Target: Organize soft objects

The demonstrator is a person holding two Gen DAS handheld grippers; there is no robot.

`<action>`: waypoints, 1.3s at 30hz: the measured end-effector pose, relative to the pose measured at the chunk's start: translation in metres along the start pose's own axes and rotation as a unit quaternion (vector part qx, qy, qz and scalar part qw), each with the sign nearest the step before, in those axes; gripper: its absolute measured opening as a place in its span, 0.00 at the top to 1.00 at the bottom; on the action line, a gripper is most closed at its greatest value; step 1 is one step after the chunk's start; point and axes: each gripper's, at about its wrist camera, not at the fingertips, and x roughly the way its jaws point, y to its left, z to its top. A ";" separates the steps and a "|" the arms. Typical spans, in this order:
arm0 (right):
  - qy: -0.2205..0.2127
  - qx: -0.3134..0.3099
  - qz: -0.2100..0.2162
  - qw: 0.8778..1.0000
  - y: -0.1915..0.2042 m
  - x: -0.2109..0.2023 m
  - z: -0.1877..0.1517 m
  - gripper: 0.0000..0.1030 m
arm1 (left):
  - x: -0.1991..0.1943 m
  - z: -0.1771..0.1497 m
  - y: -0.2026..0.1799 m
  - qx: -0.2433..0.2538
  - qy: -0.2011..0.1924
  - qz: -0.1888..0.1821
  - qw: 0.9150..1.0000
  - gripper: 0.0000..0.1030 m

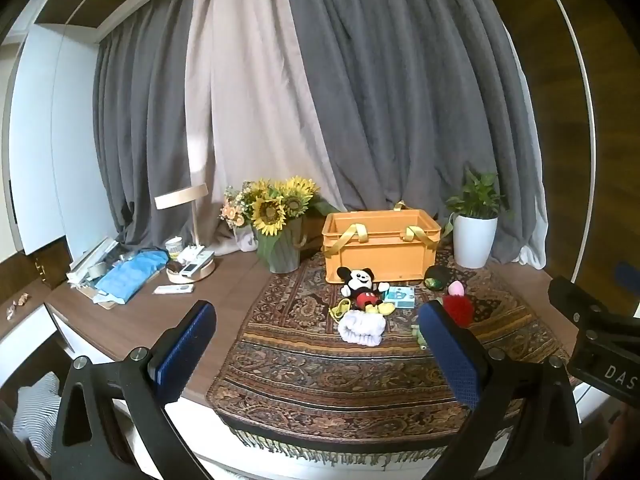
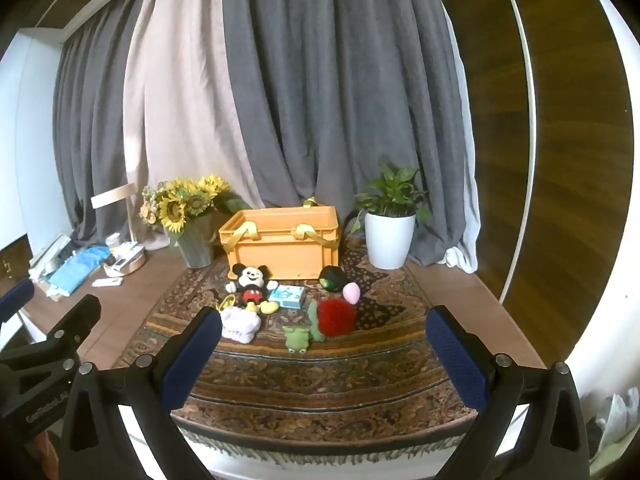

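In the left wrist view, the left gripper [image 1: 316,344] has its fingers spread wide and holds nothing. The white cloth bundle [image 1: 361,327] lies on the patterned rug [image 1: 320,392] straight ahead between the fingers, with the mouse plush [image 1: 362,285] beyond it and the orange crate [image 1: 380,246] farther behind.

In the right wrist view, the right gripper [image 2: 324,354] is also open and empty. The green frog toy [image 2: 296,338] and red fluffy toy [image 2: 336,317] lie ahead between its fingers, the cloth bundle beside the left finger. The right hand seems nearer to the frog.
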 end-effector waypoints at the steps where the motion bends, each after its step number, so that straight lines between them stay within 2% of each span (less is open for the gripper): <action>1: -0.001 -0.002 -0.001 1.000 0.000 -0.001 0.000 0.00 | -0.009 0.002 0.003 -0.001 -0.003 -0.002 1.000 0.00; 39: 0.003 0.001 -0.004 1.000 -0.003 0.000 0.000 0.00 | -0.008 -0.005 -0.007 0.000 0.002 -0.007 1.000 0.00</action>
